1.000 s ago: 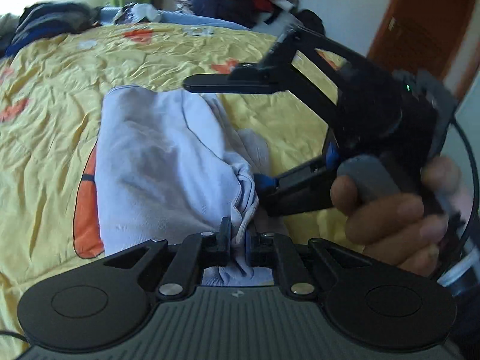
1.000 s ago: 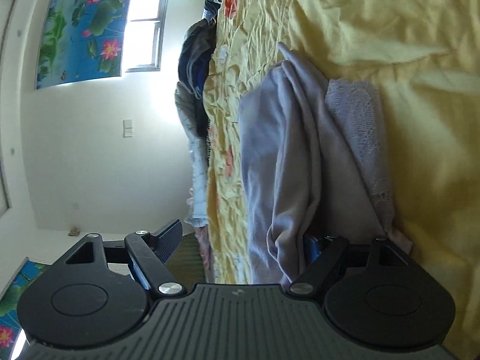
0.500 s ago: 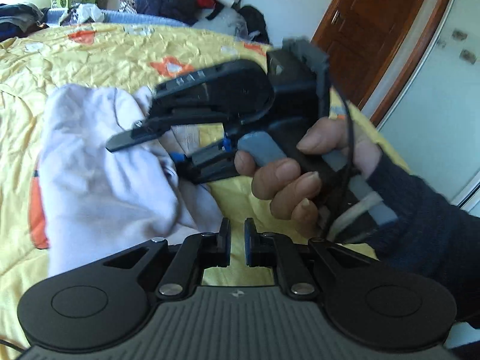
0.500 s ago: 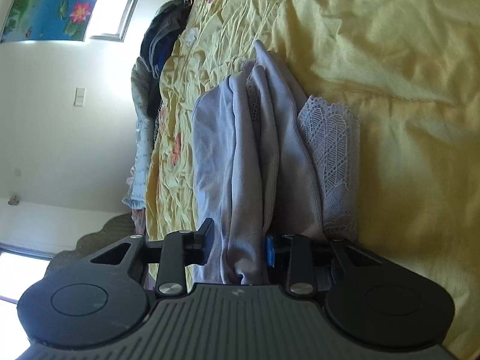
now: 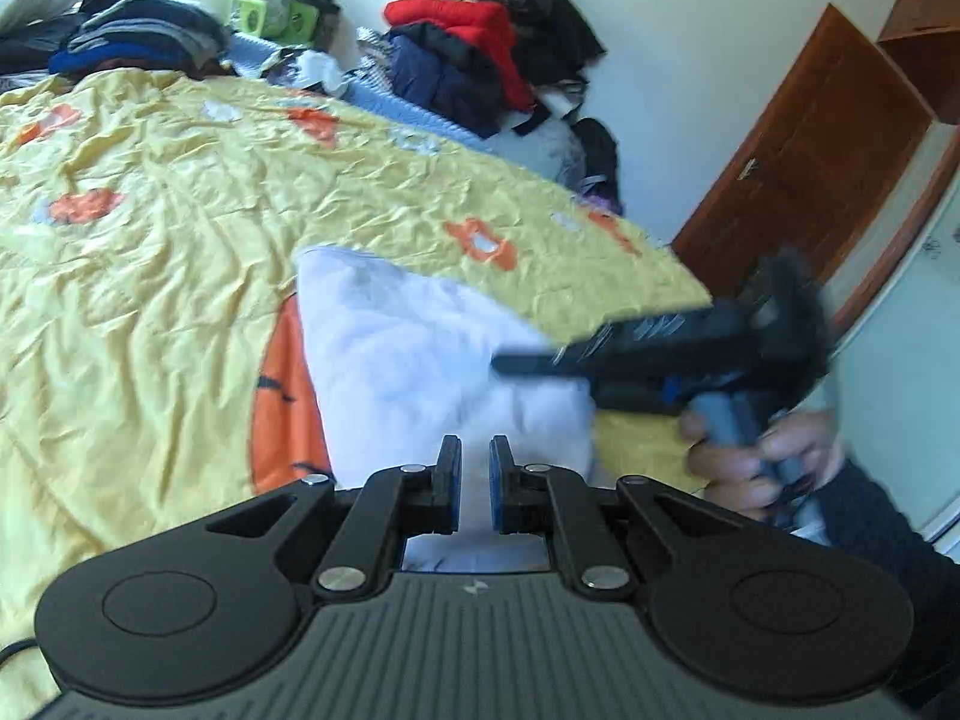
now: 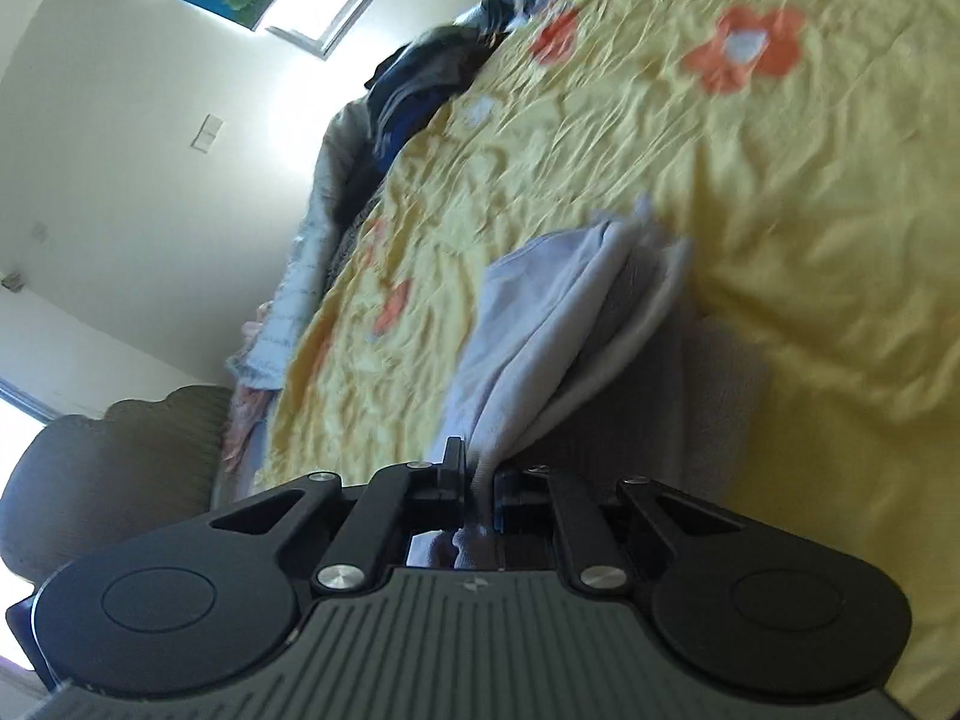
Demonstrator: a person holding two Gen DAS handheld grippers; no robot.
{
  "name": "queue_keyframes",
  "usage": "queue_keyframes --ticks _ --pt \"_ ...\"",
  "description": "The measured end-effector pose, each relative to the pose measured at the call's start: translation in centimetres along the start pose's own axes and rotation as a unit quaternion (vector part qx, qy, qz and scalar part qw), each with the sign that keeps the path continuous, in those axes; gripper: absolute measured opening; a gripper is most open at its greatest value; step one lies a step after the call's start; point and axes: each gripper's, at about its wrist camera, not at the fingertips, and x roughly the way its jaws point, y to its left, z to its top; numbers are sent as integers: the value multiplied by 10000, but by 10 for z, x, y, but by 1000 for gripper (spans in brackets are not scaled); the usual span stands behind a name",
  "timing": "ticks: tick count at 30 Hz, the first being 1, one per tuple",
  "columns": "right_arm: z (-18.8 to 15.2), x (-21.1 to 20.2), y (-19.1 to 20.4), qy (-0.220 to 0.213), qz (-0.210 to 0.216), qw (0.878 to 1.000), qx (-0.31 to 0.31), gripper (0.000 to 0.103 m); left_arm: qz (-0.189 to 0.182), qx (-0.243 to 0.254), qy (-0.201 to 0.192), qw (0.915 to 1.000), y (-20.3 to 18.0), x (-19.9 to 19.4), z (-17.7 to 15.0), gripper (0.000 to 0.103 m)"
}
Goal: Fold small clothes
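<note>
A small pale lilac garment (image 5: 420, 360) lies folded on the yellow flowered bedspread (image 5: 150, 252). My left gripper (image 5: 475, 483) hovers at its near edge, jaws nearly together with a narrow gap and nothing between them. My right gripper (image 6: 478, 489) is shut on the garment's edge (image 6: 540, 348), which bunches up between its fingers. In the left wrist view the right gripper (image 5: 540, 366) is blurred, held by a hand at the garment's right side.
Piles of dark, red and blue clothes (image 5: 474, 60) lie along the far side of the bed. A brown wooden door (image 5: 804, 180) stands at the right. A headboard (image 6: 114, 468) and a window (image 6: 342, 0) show in the right wrist view.
My left gripper let go of the garment's edge and drew back. My right gripper closed on the garment and swung to the right with it.
</note>
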Motion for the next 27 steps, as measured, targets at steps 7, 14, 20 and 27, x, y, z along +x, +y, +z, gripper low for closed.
queue_keyframes --ticks 7,14,20,27 --pt "0 8 -47 75 -195 9964 826 34 -72 1101 1191 9867 -12 65 -18 12" --pt "41 -16 -21 -841 -108 9952 484 53 -337 794 924 9920 -12 36 -5 12" --pt "77 67 -26 -58 19 9982 594 66 109 1383 1003 9852 -21 76 -10 36" --pt "78 85 -65 7 -333 9946 981 3 -46 1120 777 9907 -18 91 -10 37"
